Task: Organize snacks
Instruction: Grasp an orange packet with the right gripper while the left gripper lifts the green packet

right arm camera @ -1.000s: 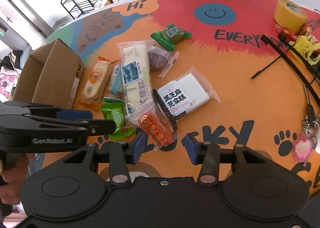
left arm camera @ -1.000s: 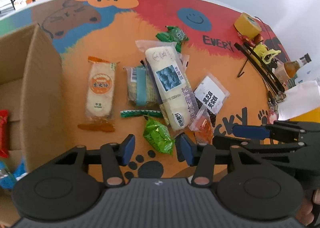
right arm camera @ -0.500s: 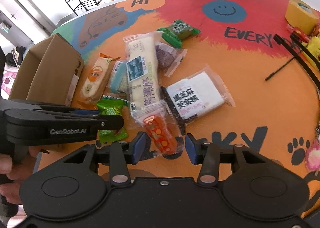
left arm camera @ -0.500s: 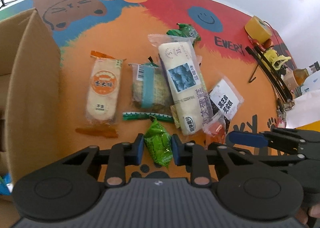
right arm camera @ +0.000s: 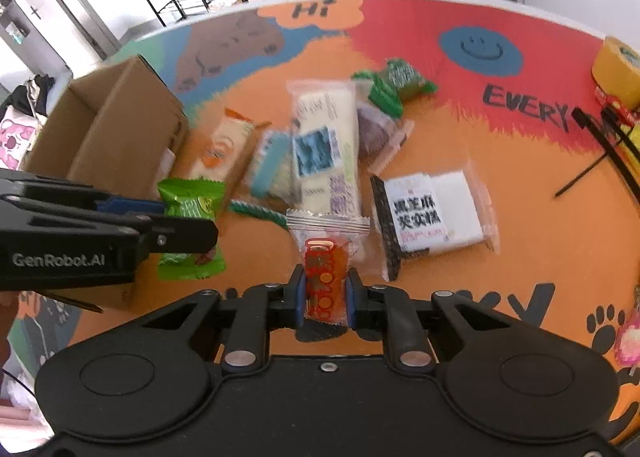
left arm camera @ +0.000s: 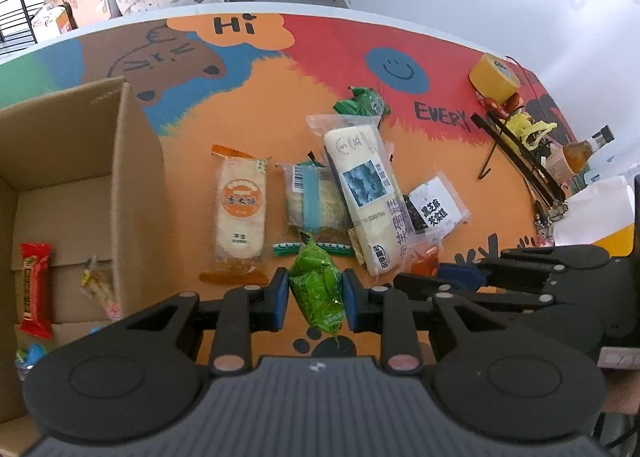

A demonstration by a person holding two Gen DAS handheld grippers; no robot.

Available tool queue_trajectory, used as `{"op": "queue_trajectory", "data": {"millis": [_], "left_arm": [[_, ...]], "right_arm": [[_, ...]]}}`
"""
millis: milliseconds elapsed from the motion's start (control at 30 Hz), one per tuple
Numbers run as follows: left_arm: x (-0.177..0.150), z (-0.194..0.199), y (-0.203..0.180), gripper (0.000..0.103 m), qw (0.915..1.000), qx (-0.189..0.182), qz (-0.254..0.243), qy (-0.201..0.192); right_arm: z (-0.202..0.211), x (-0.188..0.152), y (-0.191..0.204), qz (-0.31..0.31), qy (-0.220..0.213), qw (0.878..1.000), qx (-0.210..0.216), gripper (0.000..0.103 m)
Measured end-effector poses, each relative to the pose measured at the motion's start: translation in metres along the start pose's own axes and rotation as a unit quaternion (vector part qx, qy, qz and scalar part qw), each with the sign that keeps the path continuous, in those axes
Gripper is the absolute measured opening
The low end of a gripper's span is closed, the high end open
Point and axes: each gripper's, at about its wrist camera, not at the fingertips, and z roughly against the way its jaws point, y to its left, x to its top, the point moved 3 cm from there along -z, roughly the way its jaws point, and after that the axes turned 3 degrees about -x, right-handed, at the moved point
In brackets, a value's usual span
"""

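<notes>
Your left gripper has its fingers clamped on the green snack packet, just right of the cardboard box. Your right gripper pinches the orange-red snack packet, farther right of the box. Beyond lie the long cake packet and the other snacks on the worktop.
</notes>
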Motion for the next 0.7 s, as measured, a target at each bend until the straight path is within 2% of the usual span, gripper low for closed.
{"op": "queue_trajectory", "data": {"millis": [367,700], "left_arm": [[0.007,0.050,0.019,0.027,0.9997,0.008,-0.011,-0.021],[0.005,0.077,0.050,0.027,0.9999,0.008,-0.007,-0.007]], "right_arm": [[0.026,0.024,0.029,-0.011,0.001,1.000,0.024,0.017],[0.037,0.044,0.066,-0.001,0.003,0.999,0.037,0.017]]}}
